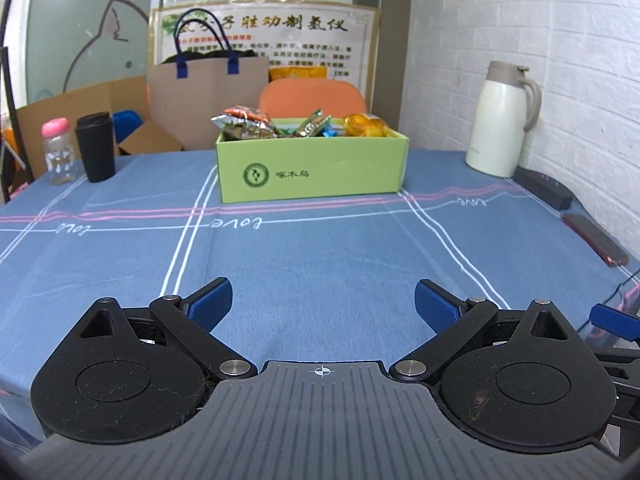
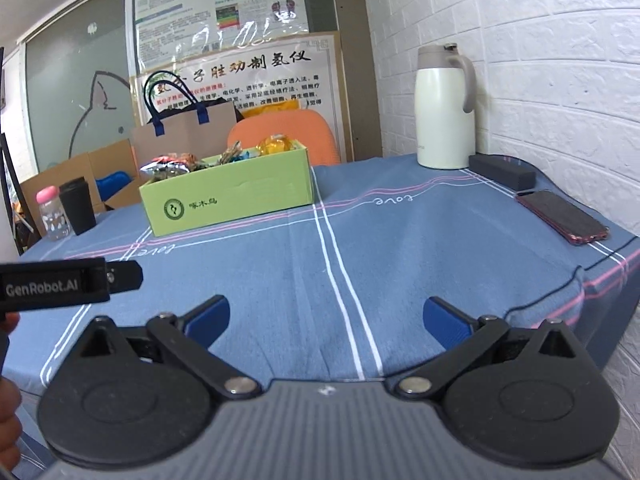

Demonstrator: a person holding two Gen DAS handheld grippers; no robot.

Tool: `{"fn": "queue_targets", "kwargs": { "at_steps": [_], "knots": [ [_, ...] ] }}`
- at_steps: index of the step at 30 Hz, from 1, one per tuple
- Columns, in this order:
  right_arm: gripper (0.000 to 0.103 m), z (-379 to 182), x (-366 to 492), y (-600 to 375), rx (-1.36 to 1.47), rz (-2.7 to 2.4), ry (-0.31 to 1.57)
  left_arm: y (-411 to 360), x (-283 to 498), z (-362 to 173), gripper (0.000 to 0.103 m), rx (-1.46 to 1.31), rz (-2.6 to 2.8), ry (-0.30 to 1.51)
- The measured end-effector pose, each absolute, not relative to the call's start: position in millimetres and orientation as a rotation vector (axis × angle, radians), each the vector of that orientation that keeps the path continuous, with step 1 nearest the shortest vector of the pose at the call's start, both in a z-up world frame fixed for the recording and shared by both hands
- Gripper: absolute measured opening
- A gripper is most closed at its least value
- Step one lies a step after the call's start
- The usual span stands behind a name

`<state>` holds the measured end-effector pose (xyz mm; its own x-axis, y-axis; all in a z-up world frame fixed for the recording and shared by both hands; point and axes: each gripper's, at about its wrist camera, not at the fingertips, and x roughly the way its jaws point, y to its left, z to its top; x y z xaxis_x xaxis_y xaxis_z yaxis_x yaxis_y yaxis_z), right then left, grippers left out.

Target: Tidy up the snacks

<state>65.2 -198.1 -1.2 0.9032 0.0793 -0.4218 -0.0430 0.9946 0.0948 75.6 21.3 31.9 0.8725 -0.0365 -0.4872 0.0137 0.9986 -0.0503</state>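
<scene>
Snacks [image 1: 304, 126] sit heaped in the green box [image 1: 312, 168], well ahead of both tools. The left gripper [image 1: 323, 306] has its jaws spread wide and empty over bare blue tablecloth [image 1: 320, 248]; the right gripper [image 2: 326, 320] matches it, jaws apart, nothing held. Beyond the box's right end stands a white jug [image 1: 502, 120]. The risk: those crinkly foil packets pile above the rim, so a careless reach could tip one out or shove the light box.
</scene>
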Motion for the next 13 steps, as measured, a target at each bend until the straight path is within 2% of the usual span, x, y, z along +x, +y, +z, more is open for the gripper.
{"fn": "queue_targets", "kwargs": {
  "at_steps": [13],
  "knots": [
    [0.102,2,39,-194,0.061,0.07,0.4,21,58,24,0.079,-0.063,-0.033,0.538]
  ]
}}
